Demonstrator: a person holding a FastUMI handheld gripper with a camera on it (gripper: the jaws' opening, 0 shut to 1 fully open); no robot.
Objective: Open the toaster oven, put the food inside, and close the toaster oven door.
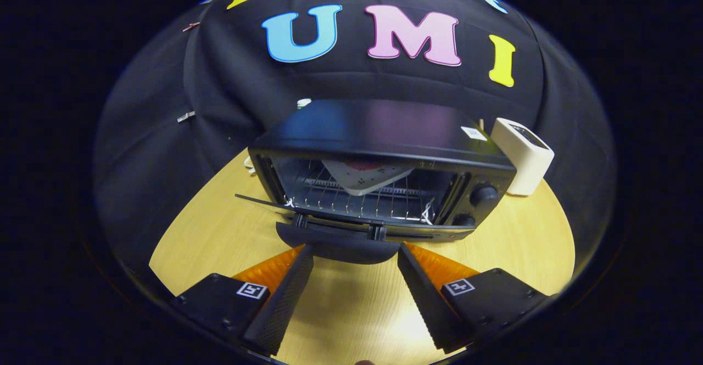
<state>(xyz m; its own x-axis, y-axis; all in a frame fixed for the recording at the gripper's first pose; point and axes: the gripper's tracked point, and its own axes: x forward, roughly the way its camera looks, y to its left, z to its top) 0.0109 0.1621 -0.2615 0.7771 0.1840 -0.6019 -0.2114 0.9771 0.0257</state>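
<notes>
Black and boxy, the toaster oven [379, 162] stands on the pale wood worktop [351, 310], toward its far side, with the booth's dark cloth wall behind it. Its door [329, 211] is swung down and lies nearly flat in front of the cavity, and the door's curved handle [338, 247] juts toward the camera. Inside the oven, on the wire rack [357, 200], sits a light square plate [365, 175] with something reddish on it; what the food is cannot be made out. Two round knobs [483, 195] sit on the oven's right-hand panel. Just beside the oven's right rear corner a small white box-shaped device [522, 156] stands on the worktop, tilted in this fisheye view. In front of the oven, the tongs [354, 255] are spread wide apart and hold nothing. Their two tips flank the door handle, one at each end of it; whether they touch it cannot be told. Bare worktop lies between the fingers.
</notes>
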